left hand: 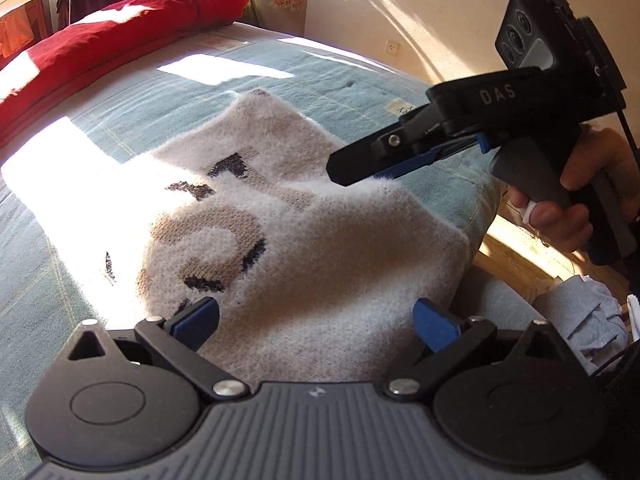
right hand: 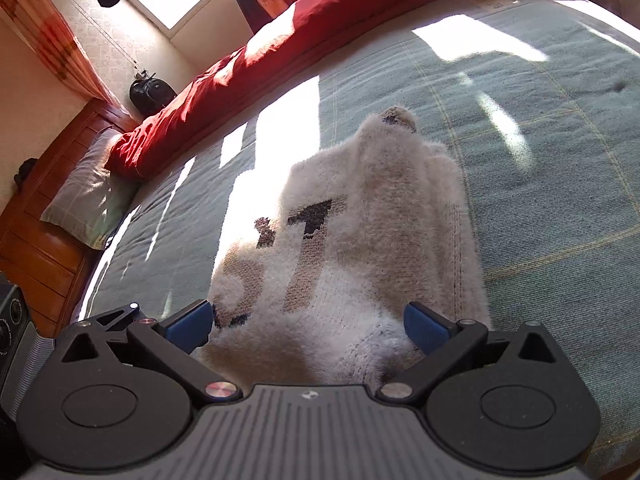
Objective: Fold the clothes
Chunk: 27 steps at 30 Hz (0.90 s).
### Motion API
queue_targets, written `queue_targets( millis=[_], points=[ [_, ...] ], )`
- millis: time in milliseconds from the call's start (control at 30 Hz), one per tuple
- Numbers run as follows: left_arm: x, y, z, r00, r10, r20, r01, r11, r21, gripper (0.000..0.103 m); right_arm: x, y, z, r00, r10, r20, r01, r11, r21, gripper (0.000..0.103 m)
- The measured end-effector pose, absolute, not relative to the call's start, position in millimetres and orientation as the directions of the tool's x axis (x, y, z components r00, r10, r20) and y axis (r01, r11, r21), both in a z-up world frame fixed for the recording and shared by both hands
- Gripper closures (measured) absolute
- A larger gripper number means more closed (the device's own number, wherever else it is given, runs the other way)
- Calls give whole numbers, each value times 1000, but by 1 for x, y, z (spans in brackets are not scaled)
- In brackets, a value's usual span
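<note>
A fluffy cream sweater (left hand: 320, 248) with tan and black knitted letters lies folded on the blue-green bedspread (left hand: 224, 92). My left gripper (left hand: 316, 320) hovers over its near edge, jaws wide apart, nothing between the blue pads. My right gripper (left hand: 360, 172), held by a hand (left hand: 576, 200), reaches in from the right and hangs just above the sweater's right edge. In the right wrist view the same sweater (right hand: 372, 232) stretches away from my right gripper (right hand: 308, 324), whose jaws stand wide open above the fabric, gripping nothing.
A red duvet (left hand: 120, 28) is bunched along the far side of the bed. A pillow (right hand: 88, 196) and wooden headboard (right hand: 36, 232) are at the left. Grey clothing (left hand: 588, 312) lies off the bed's right edge, over the wooden floor (left hand: 520, 248).
</note>
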<state>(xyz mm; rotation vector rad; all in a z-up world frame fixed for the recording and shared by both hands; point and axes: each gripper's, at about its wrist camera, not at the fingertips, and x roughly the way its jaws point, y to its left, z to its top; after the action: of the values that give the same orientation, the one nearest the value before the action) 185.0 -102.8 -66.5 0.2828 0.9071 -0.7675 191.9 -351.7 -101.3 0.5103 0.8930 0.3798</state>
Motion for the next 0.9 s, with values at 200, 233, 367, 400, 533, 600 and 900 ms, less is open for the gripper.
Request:
queue_targets(
  millis=[200,233,367,400,533,600,900],
  points=[
    [176,-78,-52,437,-416,-797,646,762,-43,1,182,-351,-74,606,575,-550,-174,770,614,0],
    [176,-75,-52,443,-405,-800,635,771,-39,1,184,-346,-73,587,607,-536,-192,747,636,0],
    [173,-67,-52,450,-384,-806,611,791,-35,1,193,-330,-89,490,645,-586,-190,735,651,0],
    [172,-66,-53,452,-378,-808,607,794,-31,1,195,-329,-98,472,631,-615,-177,751,636,0],
    [169,-61,-52,451,-375,-810,606,795,-30,1,183,-337,-104,484,571,-663,-144,799,583,19],
    [168,-63,-49,450,-394,-802,622,782,-35,1,173,-340,-98,511,565,-648,-153,801,578,19],
    [169,-101,-53,423,-454,-784,672,738,-64,1,180,-365,-76,640,391,-661,-110,899,424,41]
  ],
)
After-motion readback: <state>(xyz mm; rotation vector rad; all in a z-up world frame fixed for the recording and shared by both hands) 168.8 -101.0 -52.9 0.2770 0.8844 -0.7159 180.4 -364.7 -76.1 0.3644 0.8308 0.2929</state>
